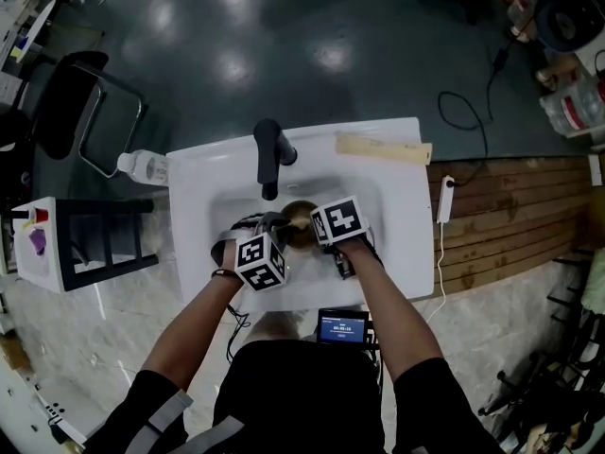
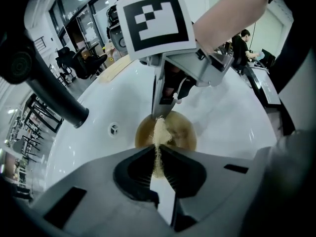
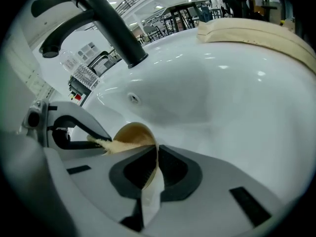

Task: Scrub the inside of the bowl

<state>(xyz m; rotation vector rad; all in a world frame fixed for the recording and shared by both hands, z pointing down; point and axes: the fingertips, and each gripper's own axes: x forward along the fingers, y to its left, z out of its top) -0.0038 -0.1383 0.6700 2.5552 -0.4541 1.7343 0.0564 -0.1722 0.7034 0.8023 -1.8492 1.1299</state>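
My right gripper (image 3: 155, 158) is clamped on the rim of the brown bowl (image 3: 132, 132) in the white sink (image 3: 222, 98). My left gripper (image 2: 157, 154) pinches a pale scrub pad (image 2: 160, 131) at the bowl's opening.

No lettering is legible anywhere; the figures on the small blue-lit black screen (image 1: 342, 327) are too small to read.

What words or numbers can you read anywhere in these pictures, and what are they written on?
No text can be read anywhere.
Small screen at the person's waist: pale writing on blue, too small to read.
Left marker cube and right marker cube: only black-and-white square patterns, no letters or numbers.
Bottle beside the sink: any label is too small to read.
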